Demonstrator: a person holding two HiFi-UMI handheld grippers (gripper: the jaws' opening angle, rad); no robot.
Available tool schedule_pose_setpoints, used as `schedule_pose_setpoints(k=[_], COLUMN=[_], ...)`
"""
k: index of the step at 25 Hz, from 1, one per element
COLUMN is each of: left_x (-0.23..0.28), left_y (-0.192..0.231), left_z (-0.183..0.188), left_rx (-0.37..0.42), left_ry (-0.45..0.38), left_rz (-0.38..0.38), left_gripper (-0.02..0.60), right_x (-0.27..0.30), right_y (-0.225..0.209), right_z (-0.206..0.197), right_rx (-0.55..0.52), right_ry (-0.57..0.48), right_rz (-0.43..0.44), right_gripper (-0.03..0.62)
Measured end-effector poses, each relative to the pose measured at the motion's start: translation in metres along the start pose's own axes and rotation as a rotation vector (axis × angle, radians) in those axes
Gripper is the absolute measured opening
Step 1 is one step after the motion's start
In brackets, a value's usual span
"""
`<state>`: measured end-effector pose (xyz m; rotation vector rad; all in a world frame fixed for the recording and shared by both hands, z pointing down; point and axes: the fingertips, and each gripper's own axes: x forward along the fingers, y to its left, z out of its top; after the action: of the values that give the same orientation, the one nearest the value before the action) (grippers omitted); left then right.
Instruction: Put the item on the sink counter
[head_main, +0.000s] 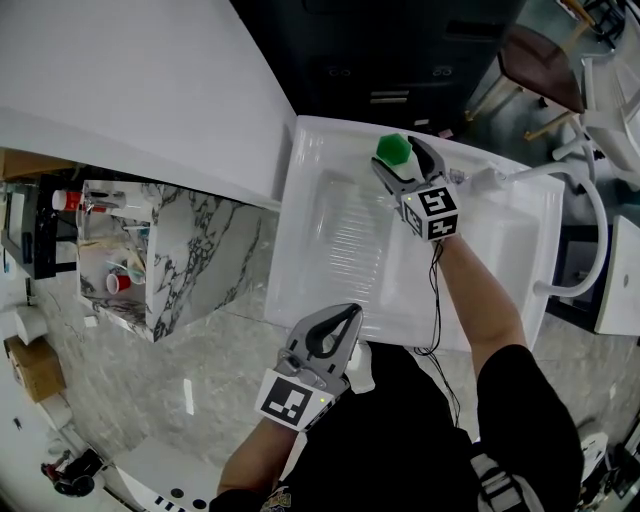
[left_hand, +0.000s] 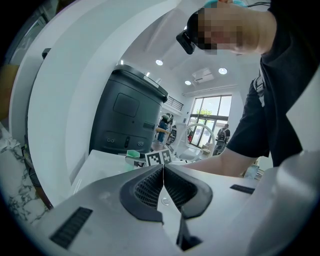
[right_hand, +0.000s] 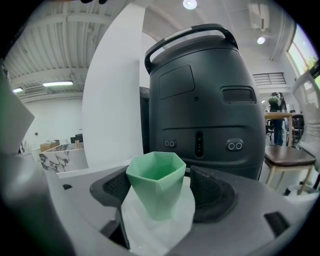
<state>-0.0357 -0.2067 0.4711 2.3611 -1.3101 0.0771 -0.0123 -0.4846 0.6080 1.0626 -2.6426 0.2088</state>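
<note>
A pale green faceted cup (head_main: 393, 148) (right_hand: 156, 185) stands upright on the far rim of the white sink (head_main: 318, 150), near its back left corner. My right gripper (head_main: 400, 160) (right_hand: 164, 191) is open around it, with one pad on each side of the cup and a small gap showing at the right pad. My left gripper (head_main: 352, 314) (left_hand: 163, 172) is shut and empty, and it hovers over the sink's near edge. In the left gripper view the cup (left_hand: 132, 154) shows small in the distance, beside the right gripper's marker cube (left_hand: 159, 158).
A dark grey appliance (right_hand: 200, 100) stands right behind the sink's far rim. A curved white faucet (head_main: 592, 205) rises at the sink's right. A marble-faced shelf unit (head_main: 180, 250) with red cups sits to the left. A chair (head_main: 540, 55) is at the far right.
</note>
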Motion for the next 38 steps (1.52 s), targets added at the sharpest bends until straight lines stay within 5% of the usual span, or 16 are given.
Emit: schedule_pose_setpoints(k=[12, 31, 38], left_x=[-0.015, -0.063, -0.094], left_y=[-0.007, -0.032, -0.040], left_z=[0.001, 0.020, 0.030], left_rx=[-0.013, 0.118, 0.158], left_ry=[-0.007, -0.076, -0.100], left_rz=[0.001, -0.102, -0.140], left_gripper=[0.017, 0.017, 0.017], right_x=[-0.017, -0.113, -0.161], right_y=[0.001, 0.067, 0.112], right_z=[0.007, 0.076, 0.103], right_rx=[0.012, -0.066, -0.091], right_ry=[-0.017, -0.131, -0.167], right_rz=[-0.038, -0.036, -0.064], right_gripper=[0.410, 0.403, 0.083])
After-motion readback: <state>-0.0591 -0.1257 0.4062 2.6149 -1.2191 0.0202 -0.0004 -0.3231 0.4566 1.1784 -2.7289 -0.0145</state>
